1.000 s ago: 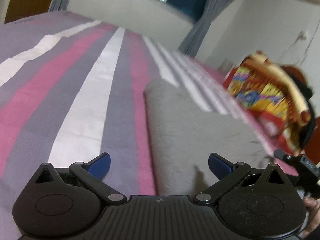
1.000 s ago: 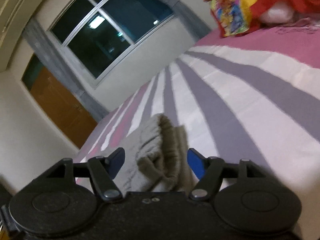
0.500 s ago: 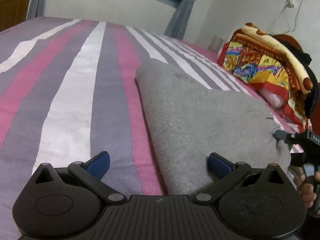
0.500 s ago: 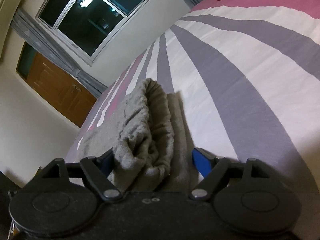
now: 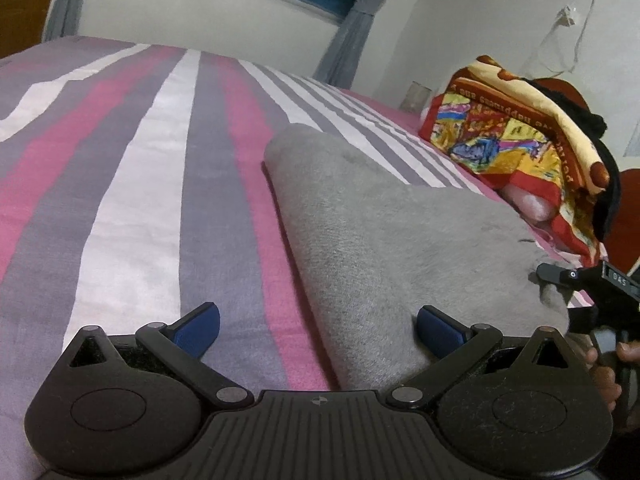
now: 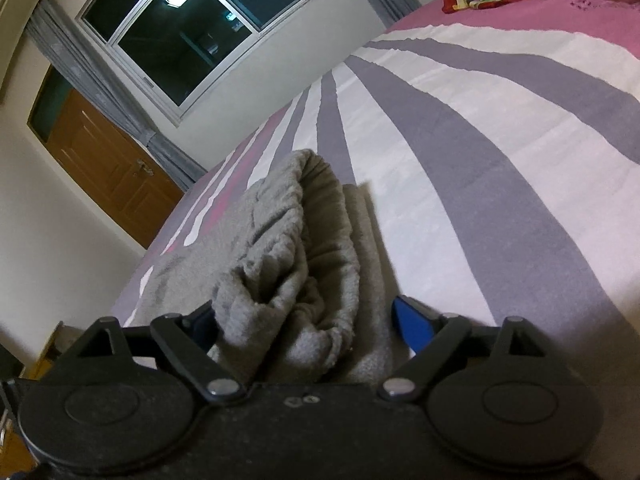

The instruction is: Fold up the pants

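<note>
Grey pants (image 5: pixel 384 240) lie folded into a thick bundle on the striped bed (image 5: pixel 140 200). My left gripper (image 5: pixel 316 326) is open; the near fold of the pants sits between its blue pads, against the right one. In the right wrist view the bunched waistband end of the pants (image 6: pixel 296 264) sits between the jaws of my right gripper (image 6: pixel 306 322), which is open around it. The right gripper also shows at the right edge of the left wrist view (image 5: pixel 592 292), at the far end of the bundle.
A colourful folded blanket and pillow (image 5: pixel 520 148) lie at the head of the bed. A window with grey curtains (image 6: pixel 208 28) and a brown door (image 6: pixel 108 164) are on the walls. The bed's edge runs left of the pants in the right wrist view.
The left gripper has levelled and moved closer to the pants' near fold. The right gripper has moved forward so the bunched end sits deeper between its open jaws.
</note>
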`<action>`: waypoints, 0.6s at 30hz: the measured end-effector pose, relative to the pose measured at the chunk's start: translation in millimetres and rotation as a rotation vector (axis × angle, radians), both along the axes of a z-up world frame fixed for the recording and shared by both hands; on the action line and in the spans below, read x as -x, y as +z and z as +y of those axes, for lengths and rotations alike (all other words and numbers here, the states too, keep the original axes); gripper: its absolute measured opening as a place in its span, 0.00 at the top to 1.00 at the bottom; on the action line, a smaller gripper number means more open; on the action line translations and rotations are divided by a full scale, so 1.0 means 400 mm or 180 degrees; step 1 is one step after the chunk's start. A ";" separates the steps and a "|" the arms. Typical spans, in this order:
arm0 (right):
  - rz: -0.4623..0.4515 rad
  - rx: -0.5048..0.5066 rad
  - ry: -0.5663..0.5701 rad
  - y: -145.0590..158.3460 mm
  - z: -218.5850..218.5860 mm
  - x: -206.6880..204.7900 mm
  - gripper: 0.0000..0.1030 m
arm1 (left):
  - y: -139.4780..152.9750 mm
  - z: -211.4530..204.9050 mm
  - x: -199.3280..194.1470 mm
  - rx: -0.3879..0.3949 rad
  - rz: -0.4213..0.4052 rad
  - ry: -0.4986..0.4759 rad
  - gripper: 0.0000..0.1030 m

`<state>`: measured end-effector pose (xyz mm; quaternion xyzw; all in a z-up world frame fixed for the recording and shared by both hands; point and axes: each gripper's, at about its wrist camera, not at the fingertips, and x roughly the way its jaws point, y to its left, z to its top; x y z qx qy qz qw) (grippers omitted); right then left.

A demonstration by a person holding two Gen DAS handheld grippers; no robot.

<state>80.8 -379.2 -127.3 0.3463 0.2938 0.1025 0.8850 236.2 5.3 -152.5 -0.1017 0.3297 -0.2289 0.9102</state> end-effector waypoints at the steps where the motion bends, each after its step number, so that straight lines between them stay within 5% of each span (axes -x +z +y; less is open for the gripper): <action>1: 0.0011 -0.0035 0.0026 0.000 -0.004 0.000 0.14 | 0.000 0.005 -0.003 0.0029 0.0015 -0.0022 0.00; 6: 0.0035 0.0004 0.0015 0.040 -0.013 0.003 0.17 | 0.031 0.042 -0.033 0.0223 0.0044 0.0075 0.00; 11: -0.0033 0.0398 0.0079 0.122 -0.012 -0.072 0.17 | 0.042 0.068 -0.156 0.0291 0.0241 0.0333 0.00; 14: 0.0269 0.0768 0.0258 0.133 0.017 -0.179 0.18 | 0.022 0.038 -0.232 -0.0023 0.0351 0.0278 0.00; 16: 0.0615 0.1148 0.0338 0.108 0.042 -0.251 0.09 | 0.027 0.027 -0.262 -0.0054 0.0354 0.0315 0.00; 18: 0.0648 0.1116 0.0334 0.104 0.043 -0.279 0.08 | 0.035 0.020 -0.290 -0.0005 0.0337 0.0331 0.00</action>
